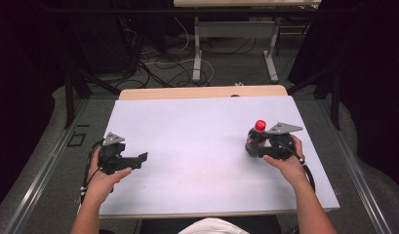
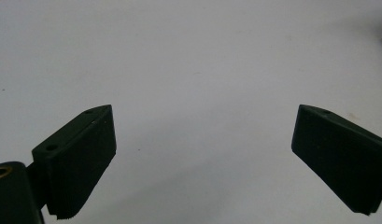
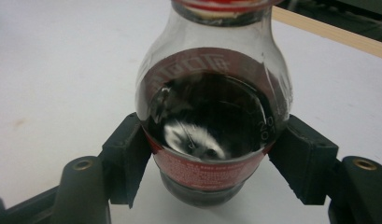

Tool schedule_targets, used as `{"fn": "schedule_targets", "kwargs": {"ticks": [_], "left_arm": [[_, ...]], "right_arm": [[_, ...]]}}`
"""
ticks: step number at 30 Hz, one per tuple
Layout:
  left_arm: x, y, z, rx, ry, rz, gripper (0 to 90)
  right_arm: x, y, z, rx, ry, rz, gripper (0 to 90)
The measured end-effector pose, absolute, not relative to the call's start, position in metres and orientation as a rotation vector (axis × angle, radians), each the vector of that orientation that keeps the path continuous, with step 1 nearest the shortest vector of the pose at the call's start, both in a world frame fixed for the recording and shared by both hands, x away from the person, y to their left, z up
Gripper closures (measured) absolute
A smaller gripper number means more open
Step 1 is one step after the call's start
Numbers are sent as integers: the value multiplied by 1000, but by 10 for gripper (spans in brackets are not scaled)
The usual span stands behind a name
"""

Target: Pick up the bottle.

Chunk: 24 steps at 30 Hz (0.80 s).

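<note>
Your right gripper [image 3: 205, 163] clamps the cola bottle [image 3: 212, 116] low between its jaws; lift it upright and steadily. Left gripper [image 2: 202, 158] gapes empty.

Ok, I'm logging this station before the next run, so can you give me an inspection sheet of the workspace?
Surface: white table top, bare apart from the bottle; wooden edge at the far side.
Job's things: small bottle with red cap, dark liquid and red label, upright at the right.
Clutter: nothing seen.
Grippers: right gripper shut on the bottle's lower body; left gripper open, nothing between its jaws, over bare table.
Cables: one trails from each gripper toward the person; loose cables on the floor beyond the table.
Surroundings: dark room, another table's legs behind.
</note>
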State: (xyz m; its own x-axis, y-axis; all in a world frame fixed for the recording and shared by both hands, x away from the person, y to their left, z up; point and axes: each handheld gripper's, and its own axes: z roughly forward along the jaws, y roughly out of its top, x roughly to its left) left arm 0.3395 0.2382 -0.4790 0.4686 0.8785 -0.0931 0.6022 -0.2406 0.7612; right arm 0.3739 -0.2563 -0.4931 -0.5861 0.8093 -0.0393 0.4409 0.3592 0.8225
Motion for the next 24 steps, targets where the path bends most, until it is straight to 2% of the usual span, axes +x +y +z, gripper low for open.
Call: {"fn": "schedule_targets", "kwargs": {"ticks": [9, 16, 24], "left_arm": [[337, 222, -471, 1954, 1175, 368, 71], [335, 204, -463, 1958, 1112, 369, 98], [338, 185, -453, 1989, 1020, 308, 115]], "right_arm": [[364, -224, -488, 964, 2301, 1168, 320], [356, -203, -486, 891, 2370, 1204, 320], [348, -181, -484, 787, 2465, 1181, 320]]}}
